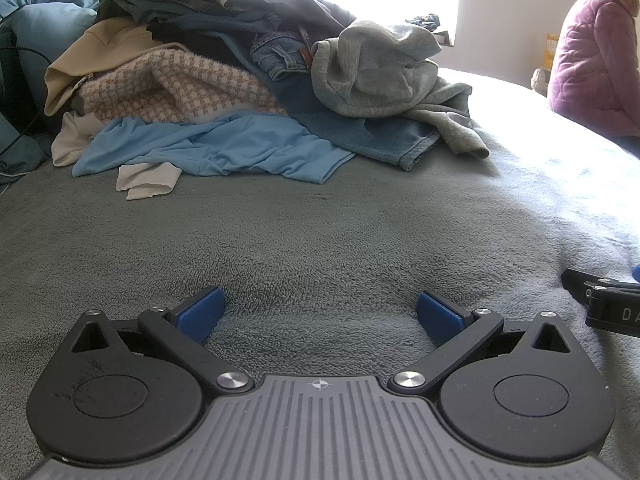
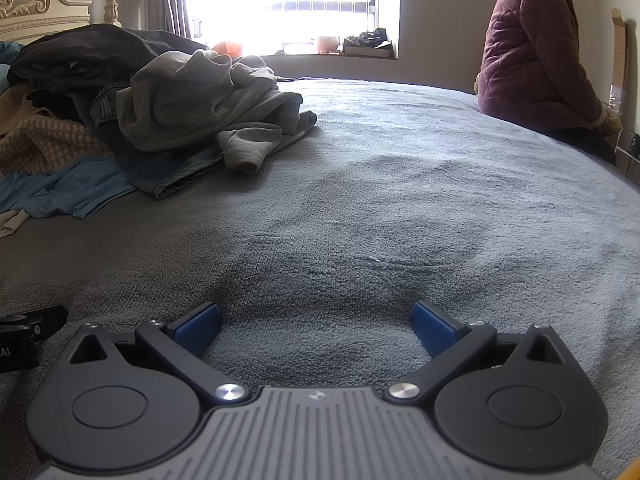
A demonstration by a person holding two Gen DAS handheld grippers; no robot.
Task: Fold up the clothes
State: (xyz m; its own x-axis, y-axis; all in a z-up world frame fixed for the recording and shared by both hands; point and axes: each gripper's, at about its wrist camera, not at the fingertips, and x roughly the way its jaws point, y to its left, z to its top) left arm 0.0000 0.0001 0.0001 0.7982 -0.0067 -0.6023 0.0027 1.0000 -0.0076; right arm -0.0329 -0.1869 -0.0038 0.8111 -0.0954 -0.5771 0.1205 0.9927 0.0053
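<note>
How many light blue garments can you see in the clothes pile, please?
1: a light blue garment spread at the pile's near edge, under the houndstooth knit. Others may be buried.

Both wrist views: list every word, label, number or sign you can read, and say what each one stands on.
"DA", cut off by the picture's edge: white letters on the right tool, seen from the left wrist.
"AI", cut off likewise: white letters on the left tool, seen from the right wrist.
Yellow sheet by the far wall: print too small to read.
Clothes pile: no readable label.
</note>
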